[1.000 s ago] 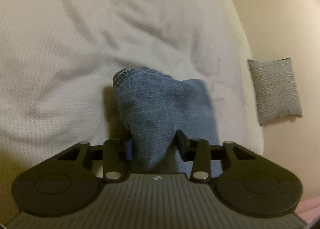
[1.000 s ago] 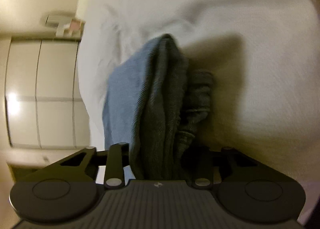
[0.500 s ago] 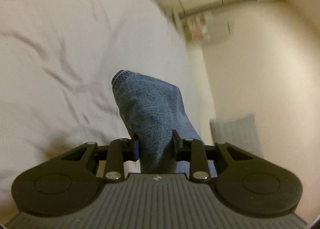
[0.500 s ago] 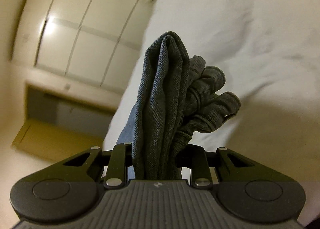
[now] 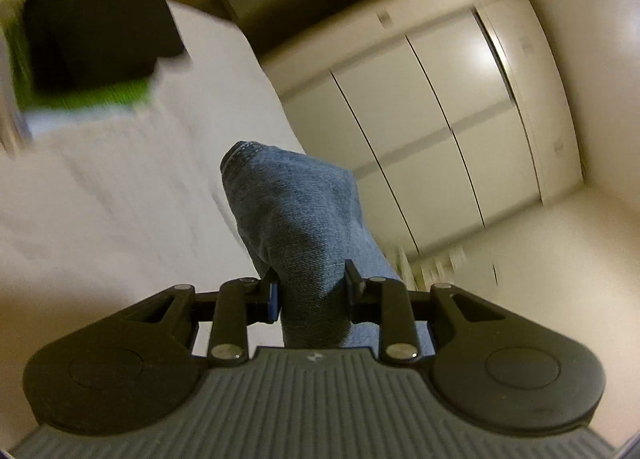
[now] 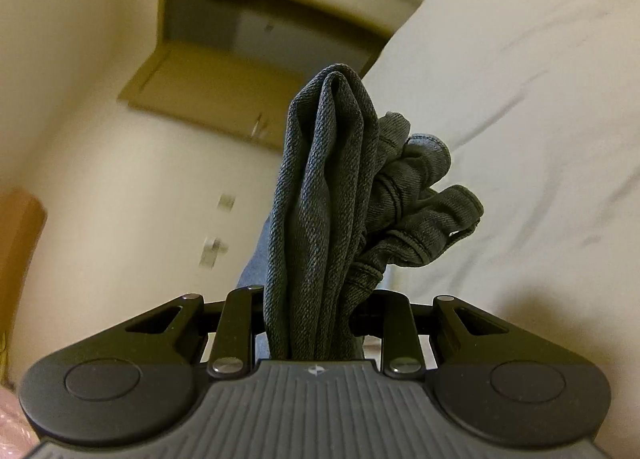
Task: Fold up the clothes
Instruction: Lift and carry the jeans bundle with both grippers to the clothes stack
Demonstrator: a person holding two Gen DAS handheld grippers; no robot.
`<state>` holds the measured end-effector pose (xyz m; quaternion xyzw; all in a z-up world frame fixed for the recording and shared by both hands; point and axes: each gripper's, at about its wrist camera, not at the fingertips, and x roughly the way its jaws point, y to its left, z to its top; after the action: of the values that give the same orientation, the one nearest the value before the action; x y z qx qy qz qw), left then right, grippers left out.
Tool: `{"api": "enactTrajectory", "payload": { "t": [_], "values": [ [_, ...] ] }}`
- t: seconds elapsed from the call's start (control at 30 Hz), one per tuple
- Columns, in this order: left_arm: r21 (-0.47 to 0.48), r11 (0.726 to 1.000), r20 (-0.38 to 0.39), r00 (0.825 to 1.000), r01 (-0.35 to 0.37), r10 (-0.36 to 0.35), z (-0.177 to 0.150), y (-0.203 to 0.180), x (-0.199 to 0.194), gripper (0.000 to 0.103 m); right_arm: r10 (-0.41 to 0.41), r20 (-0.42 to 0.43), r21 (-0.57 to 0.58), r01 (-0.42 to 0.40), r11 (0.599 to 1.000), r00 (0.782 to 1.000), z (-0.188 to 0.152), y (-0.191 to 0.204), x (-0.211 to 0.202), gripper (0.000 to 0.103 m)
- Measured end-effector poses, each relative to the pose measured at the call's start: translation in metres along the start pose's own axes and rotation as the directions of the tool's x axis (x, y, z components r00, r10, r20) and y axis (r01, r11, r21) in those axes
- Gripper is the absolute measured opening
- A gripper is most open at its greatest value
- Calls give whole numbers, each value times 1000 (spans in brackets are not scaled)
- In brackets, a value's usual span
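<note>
A pair of blue jeans (image 5: 298,215) is held up off the white bed (image 5: 120,187). My left gripper (image 5: 311,293) is shut on a hemmed corner of the jeans, which stands up between the fingers. In the right wrist view, my right gripper (image 6: 320,323) is shut on a thick bunch of the jeans (image 6: 328,195), with folded layers and a crumpled hem sticking up. Both grippers are lifted and tilted up toward the room. The part of the jeans between the grippers is hidden.
A stack of folded clothes, black over green (image 5: 92,39), lies at the far left of the bed. White wardrobe doors (image 5: 440,119) stand beyond the bed. The right wrist view shows the bed (image 6: 540,99), a cream floor or wall and a doorway (image 6: 248,19).
Both grippers rose and tilted upward with the jeans, so the views swung from the bed surface to the wardrobe and room. The grips stayed shut.
</note>
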<state>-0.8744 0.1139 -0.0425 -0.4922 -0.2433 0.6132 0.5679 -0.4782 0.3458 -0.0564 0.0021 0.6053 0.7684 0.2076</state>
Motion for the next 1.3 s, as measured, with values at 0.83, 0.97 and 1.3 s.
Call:
{"api": "enactTrajectory", "payload": {
  "t": [0.83, 0.97, 1.3],
  "values": [
    [-57, 970, 57, 969, -236, 240, 291, 244, 87, 30, -115, -325, -105, 85, 991, 939, 77, 28, 478, 39],
    [-128, 968, 62, 972, -218, 227, 287, 259, 88, 33, -193, -339, -119, 162, 980, 921, 82, 18, 471, 47],
    [38, 879, 15, 879, -476, 476, 296, 207, 54, 32, -452, -6, -517, 384, 765, 892, 11, 71, 411, 57]
  ]
}}
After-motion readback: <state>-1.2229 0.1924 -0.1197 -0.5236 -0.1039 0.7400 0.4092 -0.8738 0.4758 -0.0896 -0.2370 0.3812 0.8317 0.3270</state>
